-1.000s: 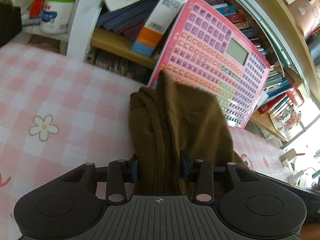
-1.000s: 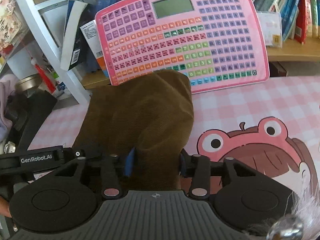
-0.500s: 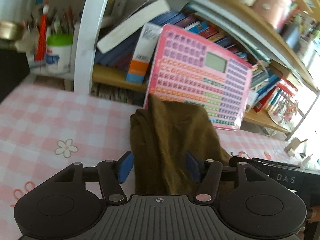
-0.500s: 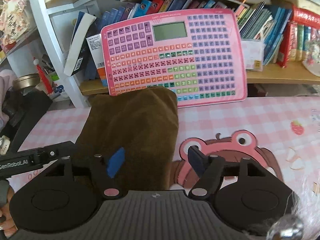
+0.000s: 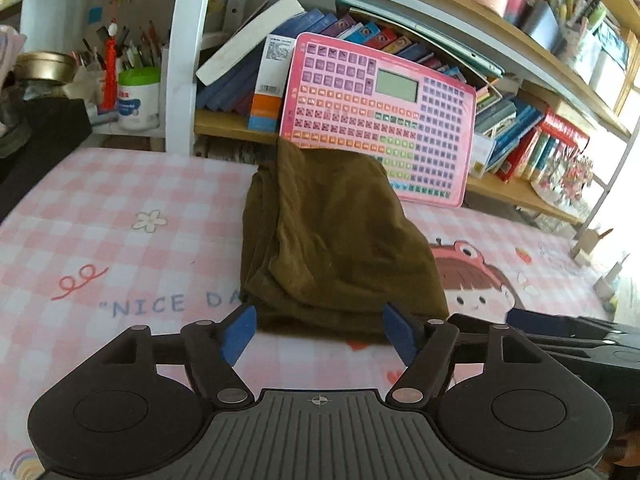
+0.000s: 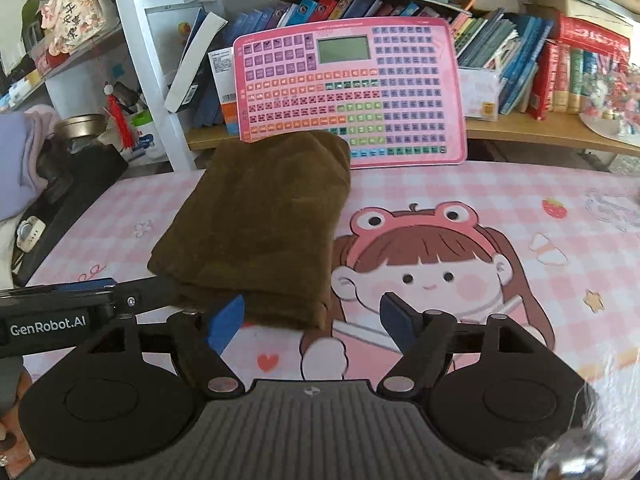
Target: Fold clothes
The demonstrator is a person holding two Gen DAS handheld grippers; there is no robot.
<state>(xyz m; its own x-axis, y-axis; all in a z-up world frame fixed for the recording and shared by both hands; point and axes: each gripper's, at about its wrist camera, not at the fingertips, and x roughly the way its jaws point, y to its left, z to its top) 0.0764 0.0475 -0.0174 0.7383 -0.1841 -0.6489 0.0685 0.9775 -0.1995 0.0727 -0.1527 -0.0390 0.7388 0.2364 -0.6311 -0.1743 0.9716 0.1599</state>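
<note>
Right wrist view: toy keyboard's lower-left corner behind folded brown garment.

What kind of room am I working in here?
Likely a child's bedroom or study: crowded bookshelves, a pink learning tablet leaning against them, and a pink checked cartoon mat under the folded brown garment.

One folded brown garment is lying on one pink checked mat. Two grippers are showing, the left and the right, each with two blue pads; both are opening, nothing between them. One pink keyboard toy is leaning at the shelf. One white tub is standing beside one red tassel. The books are too many to count.
</note>
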